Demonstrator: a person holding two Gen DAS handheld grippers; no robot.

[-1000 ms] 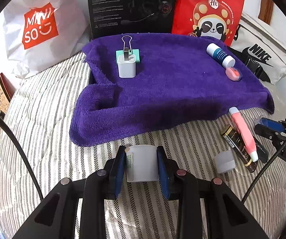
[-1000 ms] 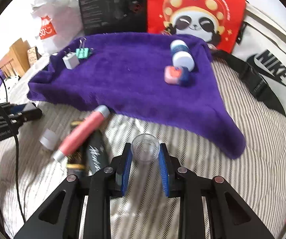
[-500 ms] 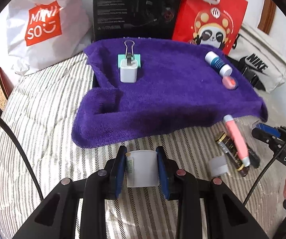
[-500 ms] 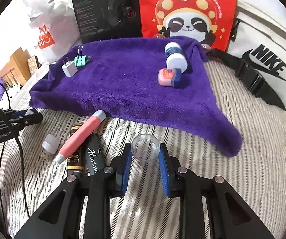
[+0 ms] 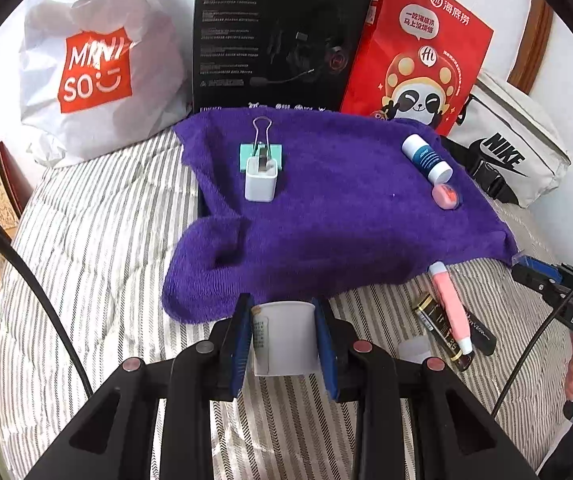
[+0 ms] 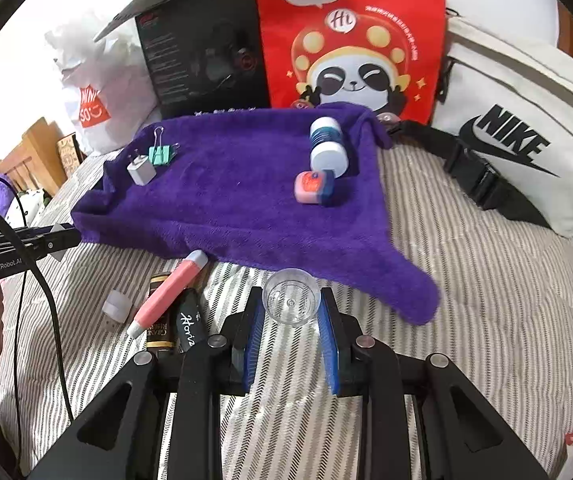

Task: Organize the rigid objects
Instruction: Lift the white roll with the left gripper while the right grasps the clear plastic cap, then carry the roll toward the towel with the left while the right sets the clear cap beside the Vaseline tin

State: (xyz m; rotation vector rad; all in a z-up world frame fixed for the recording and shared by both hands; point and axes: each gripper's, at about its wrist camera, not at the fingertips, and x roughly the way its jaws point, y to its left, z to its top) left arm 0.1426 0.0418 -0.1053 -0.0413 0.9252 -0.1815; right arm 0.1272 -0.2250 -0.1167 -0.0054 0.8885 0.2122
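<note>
Left gripper clamped on white bottle, right gripper clamped on clear cup, cup empty, both near towel's front edge.

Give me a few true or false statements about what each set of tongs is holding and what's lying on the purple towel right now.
1. The left tongs grip a white plastic cup. True.
2. The right tongs are empty. False: they grip a small clear plastic cup.
3. The white cube-shaped charger plug sits on the purple fleece towel in front of a teal binder clip. True.
4. The pink pen-shaped tube lies on the towel. False: it lies on the striped bedcover, across dark tubes.
5. The blue-and-white bottle stands upright. False: it lies on its side.
</note>
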